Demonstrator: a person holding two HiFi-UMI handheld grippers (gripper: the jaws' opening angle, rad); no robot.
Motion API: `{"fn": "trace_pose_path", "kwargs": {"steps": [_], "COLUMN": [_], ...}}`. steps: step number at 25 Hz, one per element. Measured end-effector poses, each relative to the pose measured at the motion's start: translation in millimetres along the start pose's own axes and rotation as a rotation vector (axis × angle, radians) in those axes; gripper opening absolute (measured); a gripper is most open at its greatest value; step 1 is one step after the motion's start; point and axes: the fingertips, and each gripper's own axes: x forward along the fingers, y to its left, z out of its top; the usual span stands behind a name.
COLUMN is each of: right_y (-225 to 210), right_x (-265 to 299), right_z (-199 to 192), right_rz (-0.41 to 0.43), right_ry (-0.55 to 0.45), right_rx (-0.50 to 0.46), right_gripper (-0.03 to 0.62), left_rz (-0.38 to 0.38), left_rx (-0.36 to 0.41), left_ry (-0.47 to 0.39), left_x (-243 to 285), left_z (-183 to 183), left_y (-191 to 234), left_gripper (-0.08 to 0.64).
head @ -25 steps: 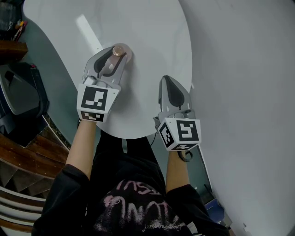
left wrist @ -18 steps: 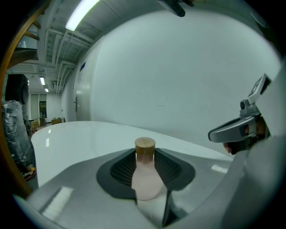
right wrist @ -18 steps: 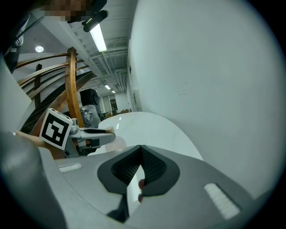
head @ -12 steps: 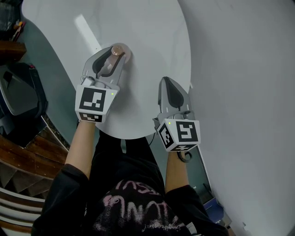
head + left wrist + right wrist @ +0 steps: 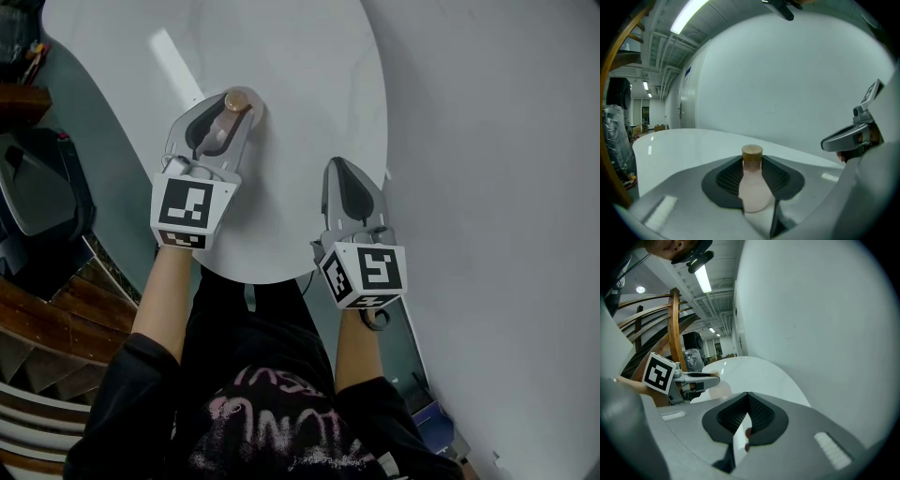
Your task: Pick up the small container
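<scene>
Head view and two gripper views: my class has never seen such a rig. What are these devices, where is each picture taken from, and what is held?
No robot here: a person holds a two-jaw gripper in each hand. The head view looks down from the person's head onto a white round table. Each gripper view rides on its gripper, looking along the jaws. The left gripper is shut on a small brown-capped bottle; the right gripper is shut on nothing.

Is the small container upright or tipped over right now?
Upright: the small container stands with its cork cap on top, clamped in the left gripper.
</scene>
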Motion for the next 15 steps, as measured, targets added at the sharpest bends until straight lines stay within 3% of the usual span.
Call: {"fn": "trace_pose_path", "kwargs": {"steps": [15], "right_y": [-0.9], "right_x": [-2.8], "right_z": [3.0], "right_rz": [-0.005], "right_ry": [-0.01], "right_rx": [0.005], "right_gripper": [0.021], "left_rz": [-0.01], "left_rx": [0.005], "left_ry": [-0.016], "left_x": [-3.9], "left_z": [8.0], "left_y": [-0.6], "left_gripper": [0.124]}}
